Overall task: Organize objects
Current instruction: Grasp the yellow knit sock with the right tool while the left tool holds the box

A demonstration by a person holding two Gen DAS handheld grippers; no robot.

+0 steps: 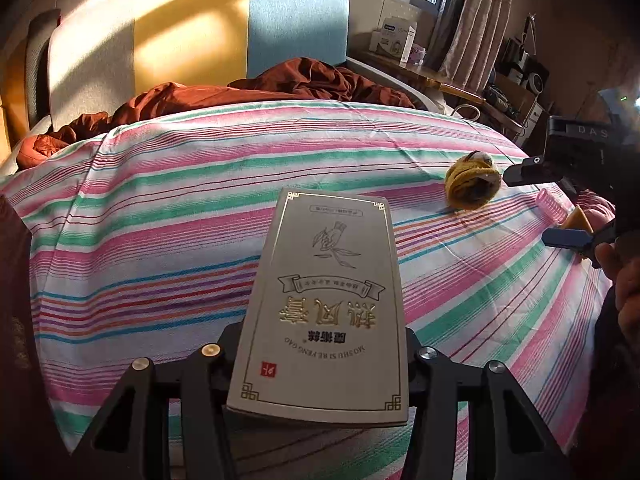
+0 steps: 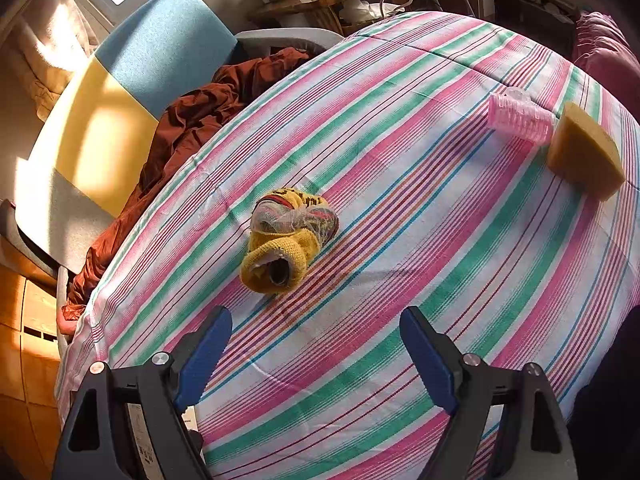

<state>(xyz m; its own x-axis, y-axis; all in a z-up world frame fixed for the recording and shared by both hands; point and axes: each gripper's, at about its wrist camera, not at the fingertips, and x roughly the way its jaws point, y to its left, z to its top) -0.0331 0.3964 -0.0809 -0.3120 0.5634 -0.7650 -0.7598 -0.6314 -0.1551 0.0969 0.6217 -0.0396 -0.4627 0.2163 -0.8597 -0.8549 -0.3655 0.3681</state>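
Gripping flat gilt-printed box [image 1: 324, 312] at near end, left tongs [image 1: 320, 360] closed on it above striped bedsheet [image 1: 160, 208]; light, stiff, slick card, hold by edges. Right tongs [image 2: 316, 352] wide open, empty, just short of soft knitted yellow bundle [image 2: 286, 236]; pinch mid-body.

On the striped bedsheet [image 2: 400, 216] before me lies a knitted sock bundle [image 2: 286, 236]. Far to its right a hair roller [image 2: 520, 116] touches a sponge wedge [image 2: 584, 152]. A flat box [image 1: 324, 304] sits between my left gripper's [image 1: 320, 360] fingers, left of the sock bundle. A rumpled blanket [image 1: 240, 88] lies behind, against the headboard [image 1: 192, 36].
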